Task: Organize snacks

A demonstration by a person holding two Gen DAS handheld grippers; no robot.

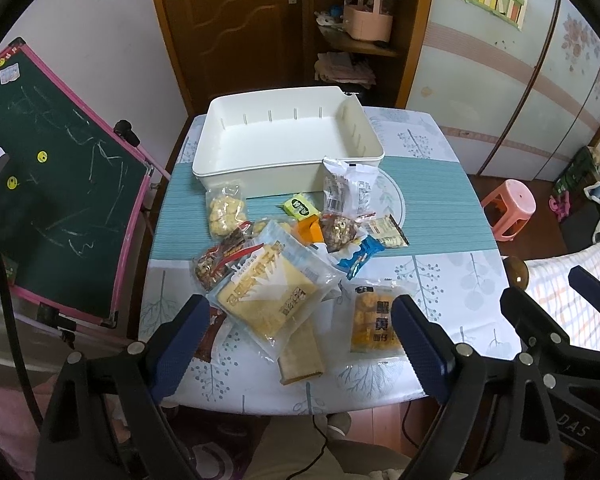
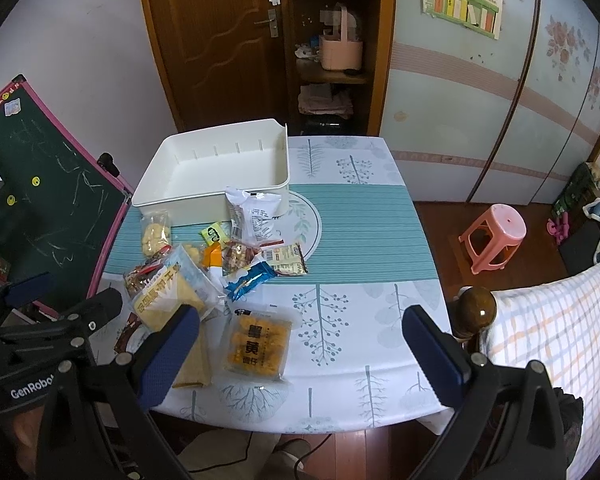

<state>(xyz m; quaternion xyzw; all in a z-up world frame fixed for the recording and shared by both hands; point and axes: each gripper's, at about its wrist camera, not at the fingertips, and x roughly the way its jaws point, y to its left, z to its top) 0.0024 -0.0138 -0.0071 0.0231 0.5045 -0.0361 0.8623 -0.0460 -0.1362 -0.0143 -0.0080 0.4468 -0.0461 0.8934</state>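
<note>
A pile of snack packets lies on the table [image 1: 440, 240] in front of an empty white bin [image 1: 288, 140], which also shows in the right wrist view [image 2: 216, 168]. The pile holds a large yellow cracker bag [image 1: 268, 292], an egg-yolk snack pack [image 1: 374, 318] that also shows in the right wrist view [image 2: 260, 342], a blue packet [image 1: 354, 258] and a white packet [image 1: 348, 190] leaning on the bin. My left gripper [image 1: 300, 336] is open above the table's near edge, over the cracker bag. My right gripper [image 2: 300, 348] is open and empty over the egg-yolk pack.
A green chalkboard [image 1: 52, 184] with a pink frame stands left of the table. A pink stool [image 2: 494, 238] and a bed with a checked sheet [image 2: 556, 344] are to the right. A wooden door and shelf stand behind the bin.
</note>
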